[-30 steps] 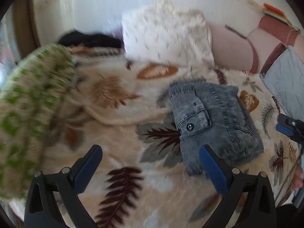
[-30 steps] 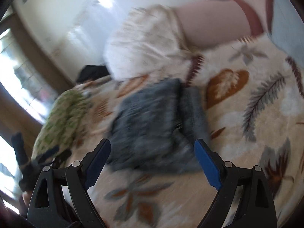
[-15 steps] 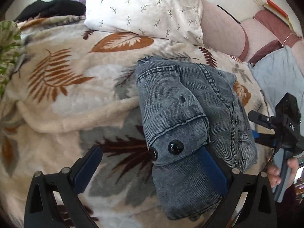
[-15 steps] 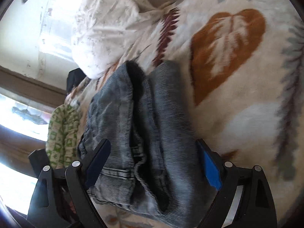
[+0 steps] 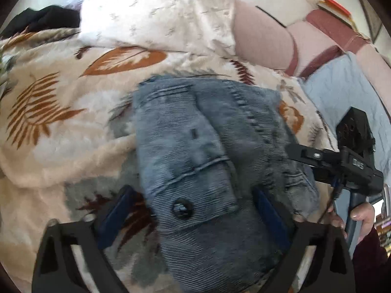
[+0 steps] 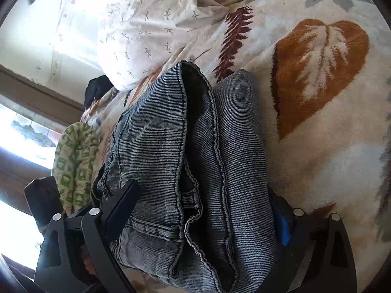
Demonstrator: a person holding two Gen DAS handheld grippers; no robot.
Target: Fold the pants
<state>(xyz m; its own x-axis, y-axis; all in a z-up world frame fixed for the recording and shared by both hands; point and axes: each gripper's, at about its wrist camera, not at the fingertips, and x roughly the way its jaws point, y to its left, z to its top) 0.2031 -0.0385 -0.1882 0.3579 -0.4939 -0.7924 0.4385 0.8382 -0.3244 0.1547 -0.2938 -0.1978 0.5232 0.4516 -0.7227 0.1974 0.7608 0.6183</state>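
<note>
The folded grey-blue corduroy pants [image 5: 195,146] lie on a leaf-print blanket [image 5: 48,146], button pocket up. My left gripper [image 5: 191,193] straddles their near end. Its jaws are closing with the pants between them. The right finger [image 5: 266,210] is against the cloth, and the left finger [image 5: 117,207] stands just off it over the blanket. My right gripper [image 6: 204,190] comes in from the other side. The pants [image 6: 158,146] fill its wide jaws, which close slightly. One of its fingers [image 5: 303,155] lies on top of the stack.
A white sprigged pillow [image 5: 158,12] sits behind the pants, with a pink padded headboard [image 5: 264,41] beside it. At the right is a pale blue quilt [image 5: 342,92]. A black garment [image 5: 41,20] and a green patterned cloth [image 6: 75,158] lie at the bed's window side.
Both grippers have come down and forward onto the folded pants, which now fill the space between their fingers. The left jaws have narrowed. The pants have not moved.
</note>
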